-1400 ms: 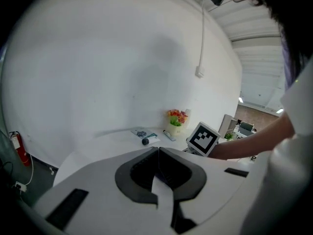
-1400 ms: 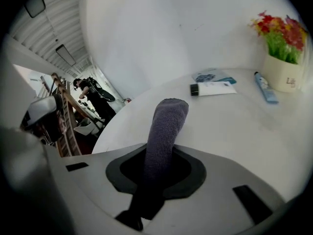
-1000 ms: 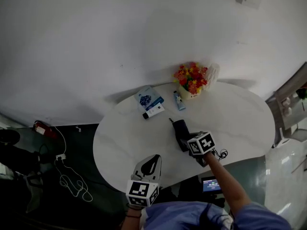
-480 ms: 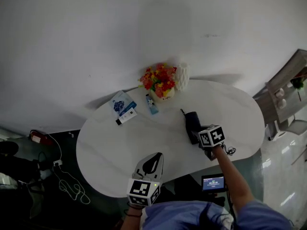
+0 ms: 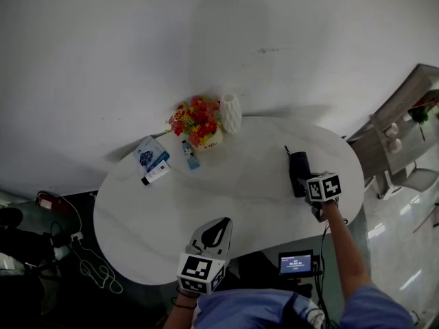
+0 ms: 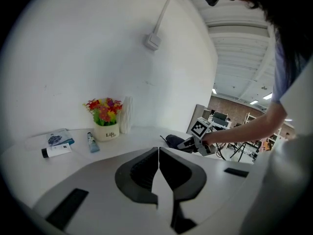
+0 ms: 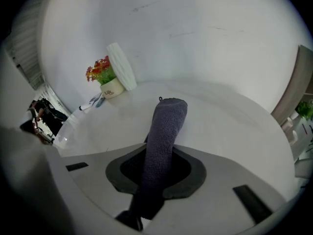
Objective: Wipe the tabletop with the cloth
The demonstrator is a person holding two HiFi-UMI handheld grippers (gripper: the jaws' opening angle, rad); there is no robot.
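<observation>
- Right gripper: fingers clamped on the cloth, nothing else between them.
- Cloth is dark grey, folded into a long narrow strip. It runs straight out from the fingers, with a small hanging loop at the far end.
- In the head view the cloth is at the right end of the counter, just ahead of the right gripper. It looks to be lying on the surface, but I can't confirm contact along its full length.
- Left gripper: fingers pressed together, holding nothing.
- In the head view the left gripper sits at the near edge of the counter, pointing inward, well apart from the cloth.
- Counter is white and oval, set against a white wall.
- Back-left cluster on the counter:
  - flower pot with red/yellow flowers
  - white ribbed vase just beside the pot, on its right
  - small blue tube in front of the pot
  - blue-printed packet further left
  - white tube with a dark cap touching or just beside the packet
- A small lit screen sits below the near counter edge, between the two arms.
- Cables lie on the dark floor to the left.
</observation>
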